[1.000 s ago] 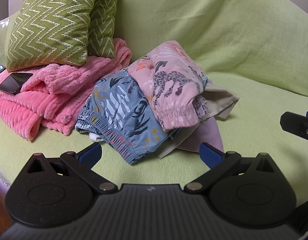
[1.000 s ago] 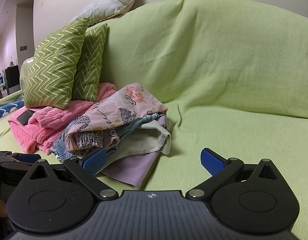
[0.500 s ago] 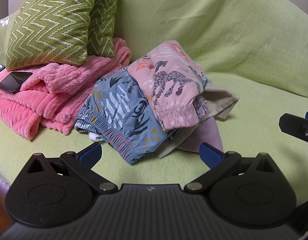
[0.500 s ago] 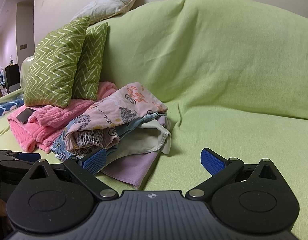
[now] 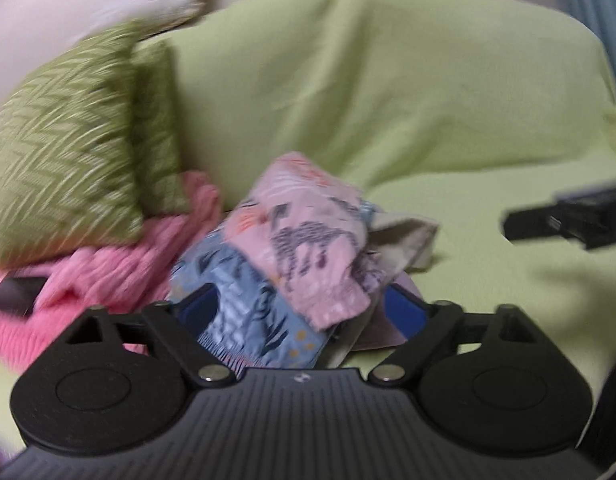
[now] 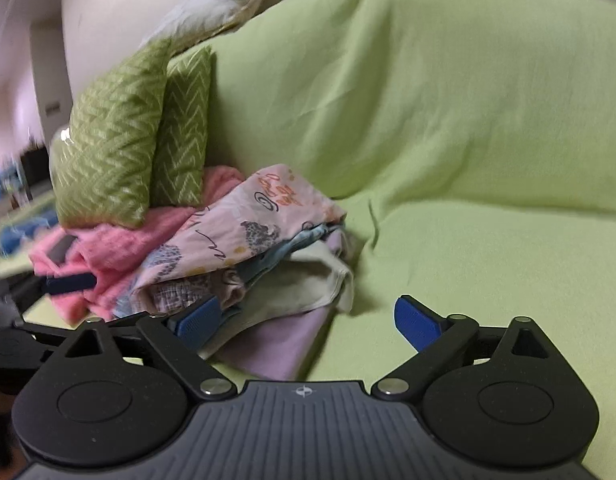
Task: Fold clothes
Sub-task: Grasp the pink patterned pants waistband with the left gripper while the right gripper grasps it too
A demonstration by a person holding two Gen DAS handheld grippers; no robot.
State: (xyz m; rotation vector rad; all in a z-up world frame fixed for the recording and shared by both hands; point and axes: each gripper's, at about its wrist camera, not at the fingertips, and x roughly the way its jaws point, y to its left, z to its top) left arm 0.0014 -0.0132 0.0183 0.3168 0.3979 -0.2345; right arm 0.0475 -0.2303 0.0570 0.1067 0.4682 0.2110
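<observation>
A loose pile of clothes lies on a green sofa. Left gripper and right gripper have jaws apart, empty. The pink printed top garment looks soft and light; its cuffed hem seems easiest to pinch.

Each claw, the left claw and the right claw, has a black ribbed body carrying a small white emblem. Two round black discs flank it, each with a triangular cut-out. Silver screws pin the black linkage arms, which end in blue pads.
</observation>
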